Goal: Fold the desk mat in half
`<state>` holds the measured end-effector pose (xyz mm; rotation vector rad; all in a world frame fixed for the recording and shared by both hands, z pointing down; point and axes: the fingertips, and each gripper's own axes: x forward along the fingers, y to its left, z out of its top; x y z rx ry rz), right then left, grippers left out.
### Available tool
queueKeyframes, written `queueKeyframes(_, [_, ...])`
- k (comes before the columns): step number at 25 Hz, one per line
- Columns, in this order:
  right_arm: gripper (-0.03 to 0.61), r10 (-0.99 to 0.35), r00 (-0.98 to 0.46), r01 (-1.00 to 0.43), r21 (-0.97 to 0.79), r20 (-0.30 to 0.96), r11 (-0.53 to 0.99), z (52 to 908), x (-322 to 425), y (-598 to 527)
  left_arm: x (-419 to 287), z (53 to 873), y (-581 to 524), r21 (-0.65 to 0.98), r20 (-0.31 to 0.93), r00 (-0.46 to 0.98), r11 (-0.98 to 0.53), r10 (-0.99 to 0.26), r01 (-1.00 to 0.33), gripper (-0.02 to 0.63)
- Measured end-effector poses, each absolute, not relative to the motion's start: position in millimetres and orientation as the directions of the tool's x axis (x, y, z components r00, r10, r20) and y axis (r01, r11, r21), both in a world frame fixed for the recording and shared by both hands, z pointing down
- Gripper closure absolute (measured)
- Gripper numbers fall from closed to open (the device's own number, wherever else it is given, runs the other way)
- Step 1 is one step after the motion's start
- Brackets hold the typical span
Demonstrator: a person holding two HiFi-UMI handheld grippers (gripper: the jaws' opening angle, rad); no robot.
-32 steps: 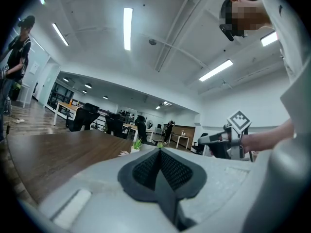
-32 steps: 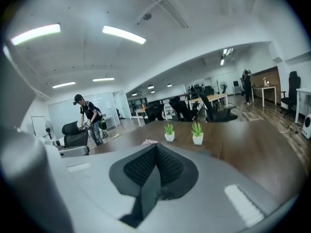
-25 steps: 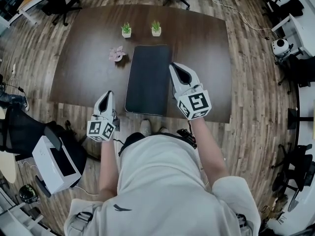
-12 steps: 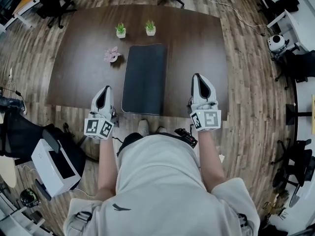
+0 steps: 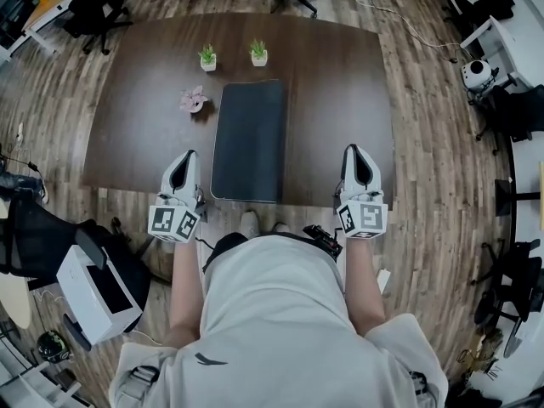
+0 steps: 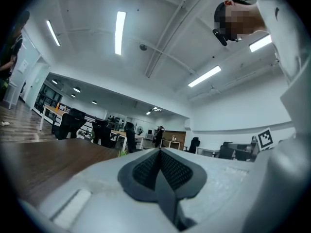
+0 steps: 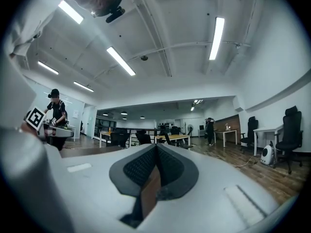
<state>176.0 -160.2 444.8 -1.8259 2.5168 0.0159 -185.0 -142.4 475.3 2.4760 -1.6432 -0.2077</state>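
The dark desk mat [image 5: 249, 139] lies as a narrow upright rectangle on the middle of the brown table [image 5: 331, 92], its near end at the table's front edge. My left gripper [image 5: 184, 161] hovers at the front edge, left of the mat, shut and empty. My right gripper [image 5: 358, 155] hangs at the front edge well right of the mat, also shut with nothing in it. In the left gripper view the left gripper [image 6: 159, 152] points up at the room with its jaws together. The right gripper [image 7: 155, 147] does the same in its own view. Neither touches the mat.
Two small potted plants [image 5: 206, 55] [image 5: 258, 52] stand behind the mat, and a pink flower-like ornament [image 5: 194, 99] sits to its left. Office chairs [image 5: 93, 2] ring the far side. A white box [image 5: 98, 289] sits on the floor at the left.
My right gripper has drawn away from the mat's right edge, moving right and back to the table's front edge. The left gripper has hardly moved.
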Motion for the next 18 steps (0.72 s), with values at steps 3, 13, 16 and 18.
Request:
queueKeyframes(3, [0.578, -0.949, -0.315, -0.949, -0.019, -0.028, 0.316, 445, 174, -160, -186, 478, -142, 0.209, -0.02, 0.385, -0.381, -0.922, -0.901, 0.611])
queueKeyframes(13, [0.58, -0.937, -0.348, -0.937, -0.027, 0.011, 0.348, 454, 160, -164, -190, 480, -145, 0.209, -0.011, 0.382, -0.376, -0.924, -0.903, 0.611])
queueKeyframes(16, [0.58, -0.937, -0.348, -0.937, -0.029, 0.011, 0.348, 453, 159, -164, -191, 482, -145, 0.214, -0.009, 0.382, -0.375, -0.924, -0.902, 0.611])
queueKeyframes(18, [0.58, -0.937, -0.35, -0.936, -0.029, 0.012, 0.35, 453, 158, -165, -192, 482, -146, 0.216, -0.01, 0.382, -0.375, -0.924, -0.901, 0.611])
